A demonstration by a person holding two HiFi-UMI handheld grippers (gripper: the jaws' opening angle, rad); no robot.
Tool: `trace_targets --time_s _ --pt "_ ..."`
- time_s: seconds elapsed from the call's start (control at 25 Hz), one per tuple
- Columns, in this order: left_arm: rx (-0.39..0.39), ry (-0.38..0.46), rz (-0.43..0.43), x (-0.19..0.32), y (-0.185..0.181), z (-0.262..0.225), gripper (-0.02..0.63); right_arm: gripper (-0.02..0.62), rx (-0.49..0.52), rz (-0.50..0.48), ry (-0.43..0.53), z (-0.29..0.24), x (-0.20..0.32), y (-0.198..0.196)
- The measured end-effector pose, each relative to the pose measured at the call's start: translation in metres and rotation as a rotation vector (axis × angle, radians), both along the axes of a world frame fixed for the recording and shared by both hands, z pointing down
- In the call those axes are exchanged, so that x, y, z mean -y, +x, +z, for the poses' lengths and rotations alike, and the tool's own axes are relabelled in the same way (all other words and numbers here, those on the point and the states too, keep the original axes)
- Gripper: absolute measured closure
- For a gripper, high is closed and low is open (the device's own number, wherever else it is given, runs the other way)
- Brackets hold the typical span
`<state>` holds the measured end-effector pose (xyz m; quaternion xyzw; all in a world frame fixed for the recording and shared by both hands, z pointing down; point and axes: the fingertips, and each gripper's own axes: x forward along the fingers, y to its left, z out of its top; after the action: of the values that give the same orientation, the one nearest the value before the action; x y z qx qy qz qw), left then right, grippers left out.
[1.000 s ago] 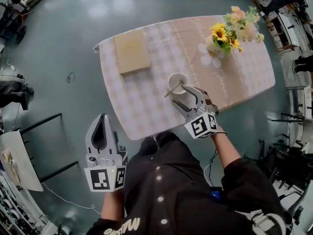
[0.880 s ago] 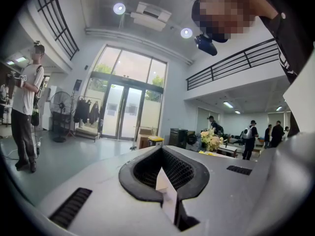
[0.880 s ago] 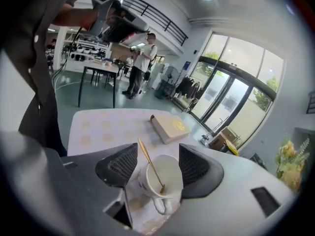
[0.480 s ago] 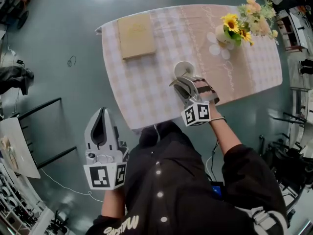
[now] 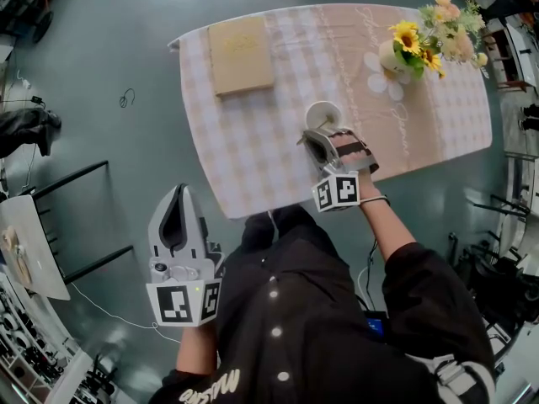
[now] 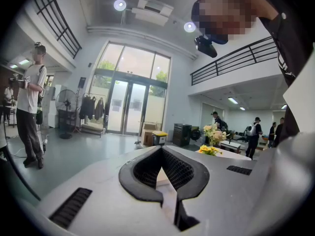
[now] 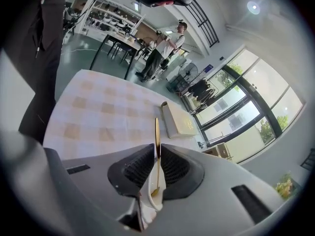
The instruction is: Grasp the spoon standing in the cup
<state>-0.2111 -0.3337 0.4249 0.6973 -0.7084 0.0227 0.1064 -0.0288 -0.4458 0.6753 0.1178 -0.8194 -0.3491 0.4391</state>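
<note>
A white cup (image 5: pixel 325 112) stands on the checked tablecloth near the table's near edge, with a thin gold spoon (image 5: pixel 312 130) leaning out of it toward me. My right gripper (image 5: pixel 317 139) reaches over the cup's near rim. In the right gripper view the spoon (image 7: pixel 157 132) stands upright between the ribbed pads, which are closing and pinch its handle, above the cup (image 7: pixel 147 200). My left gripper (image 5: pixel 178 194) hangs off the table at lower left, held over the floor with its jaws together and nothing between them; its tips (image 6: pixel 161 154) meet in the left gripper view.
A tan book (image 5: pixel 241 43) lies at the table's far left corner. A vase of sunflowers (image 5: pixel 417 40) stands at the far right. The table (image 5: pixel 244 167) has a pink checked cloth. People stand in the hall around it.
The right gripper moved forward to the cup and its jaws went from wide open to closed around the spoon handle. The left gripper stayed where it was.
</note>
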Motion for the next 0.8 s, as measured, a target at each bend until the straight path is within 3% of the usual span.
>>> trace_targets --time_s 0.56,0.8 --pt "0.004 0.021 0.016 0.009 0.002 -0.009 0.589 0.594 0.044 0.004 0.037 -0.017 0.005 -0.003" --pt "0.01 0.033 0.024 0.013 0.002 -0.015 0.589 0.594 0.148 0.074 -0.016 -0.043 0.012 0.001"
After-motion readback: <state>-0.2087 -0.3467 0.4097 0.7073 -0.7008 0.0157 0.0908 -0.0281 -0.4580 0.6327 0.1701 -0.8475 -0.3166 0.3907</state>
